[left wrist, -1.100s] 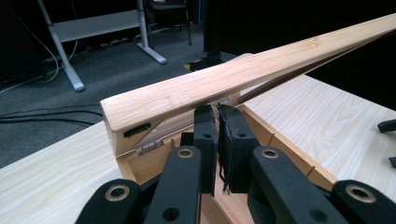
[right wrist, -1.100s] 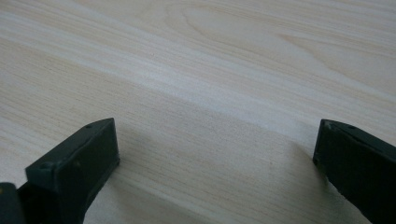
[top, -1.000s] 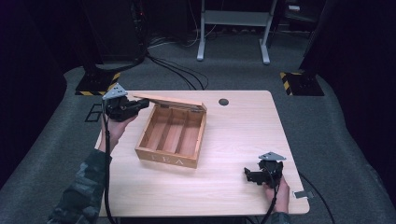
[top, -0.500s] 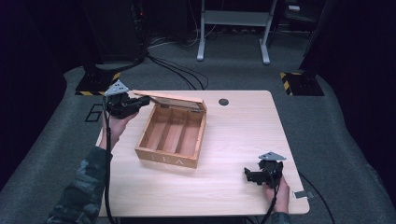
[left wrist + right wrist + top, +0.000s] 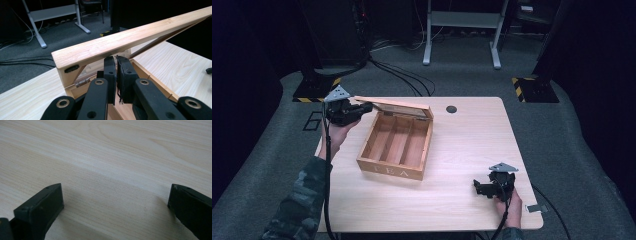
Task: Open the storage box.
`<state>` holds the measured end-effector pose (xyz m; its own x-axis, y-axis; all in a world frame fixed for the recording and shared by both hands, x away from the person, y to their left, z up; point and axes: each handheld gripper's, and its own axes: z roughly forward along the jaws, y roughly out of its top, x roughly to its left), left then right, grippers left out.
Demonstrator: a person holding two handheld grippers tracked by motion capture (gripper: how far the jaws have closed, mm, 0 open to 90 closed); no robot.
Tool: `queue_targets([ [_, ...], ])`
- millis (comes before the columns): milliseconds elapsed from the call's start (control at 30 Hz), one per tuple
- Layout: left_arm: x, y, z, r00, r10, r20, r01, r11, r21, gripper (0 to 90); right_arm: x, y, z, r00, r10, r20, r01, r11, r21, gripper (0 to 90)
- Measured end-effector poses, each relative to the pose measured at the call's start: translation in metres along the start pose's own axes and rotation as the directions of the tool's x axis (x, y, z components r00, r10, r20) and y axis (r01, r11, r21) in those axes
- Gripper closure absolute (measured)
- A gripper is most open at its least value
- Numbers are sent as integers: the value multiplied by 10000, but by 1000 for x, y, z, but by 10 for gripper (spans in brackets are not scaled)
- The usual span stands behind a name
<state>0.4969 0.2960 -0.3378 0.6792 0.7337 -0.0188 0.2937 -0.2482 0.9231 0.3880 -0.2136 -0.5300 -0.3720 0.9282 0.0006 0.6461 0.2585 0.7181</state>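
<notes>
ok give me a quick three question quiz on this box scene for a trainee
1. True or false: the lid of the wooden box is fully shut.
2. How many compartments does the box have?
3. Which tongs are open over bare table: A) left tongs B) right tongs

Key
1. False: the lid is raised, with the left tongs closed at its edge.
2. Three.
3. B: the right gripper view shows its jaws wide apart above the wood.
</notes>
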Motion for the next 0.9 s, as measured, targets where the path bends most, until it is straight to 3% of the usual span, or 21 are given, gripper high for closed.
queue_targets([
  [900,-1,1,-1,10000,82,-1,-82,10000,-50,852,0,0,0,10000,-6,-1,6,10000,2,0],
])
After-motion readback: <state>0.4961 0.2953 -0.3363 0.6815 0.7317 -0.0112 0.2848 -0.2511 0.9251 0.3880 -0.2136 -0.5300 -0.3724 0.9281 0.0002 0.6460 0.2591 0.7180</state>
